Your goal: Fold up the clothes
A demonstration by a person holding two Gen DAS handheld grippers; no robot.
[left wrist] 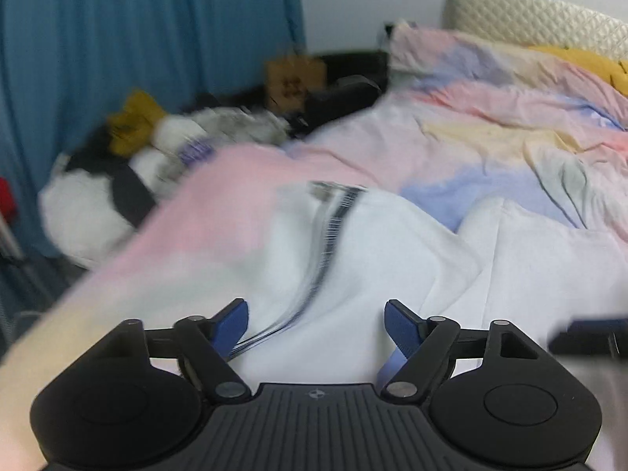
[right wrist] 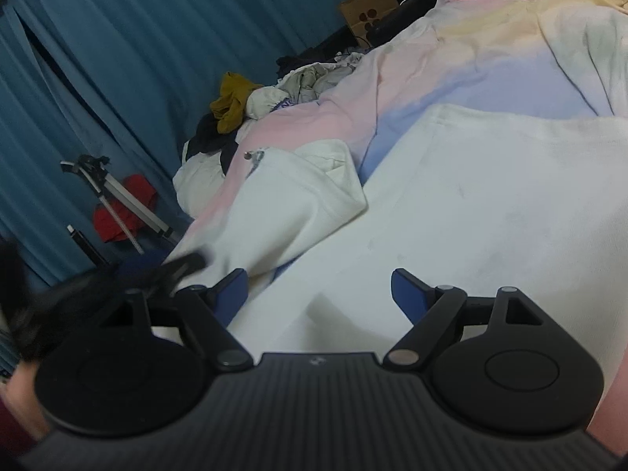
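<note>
The only container in view is a brown paper bag (right wrist: 367,10) with handles, standing by the blue curtain (right wrist: 117,59) at the far side of the bed; what it holds cannot be seen. Dark items sit beside it, too blurred to name.

The white garment (right wrist: 490,212) lies spread on the bed, over the pastel duvet (left wrist: 490,117) of pink, yellow and blue patches. In the right wrist view one part of it, probably a sleeve (right wrist: 290,204), lies bunched to the left of the main body. In the left wrist view a dark striped band (left wrist: 333,227) runs down the white cloth, smeared by motion.

The left tongs (left wrist: 316,325) stand wide just above the white cloth, nothing pinched between the blue pads. The right tongs (right wrist: 320,294) are likewise wide and empty, hovering over the garment's near edge.

Past the bed's left edge lies a heap of clothes (right wrist: 235,117): a mustard piece (right wrist: 231,102), white and dark pieces. Nearer the curtain stands a tripod (right wrist: 114,196) with a red cloth (right wrist: 121,212) behind it. A quilted headboard (left wrist: 541,19) and a yellow cushion (left wrist: 588,62) show at the bed's far end.
</note>
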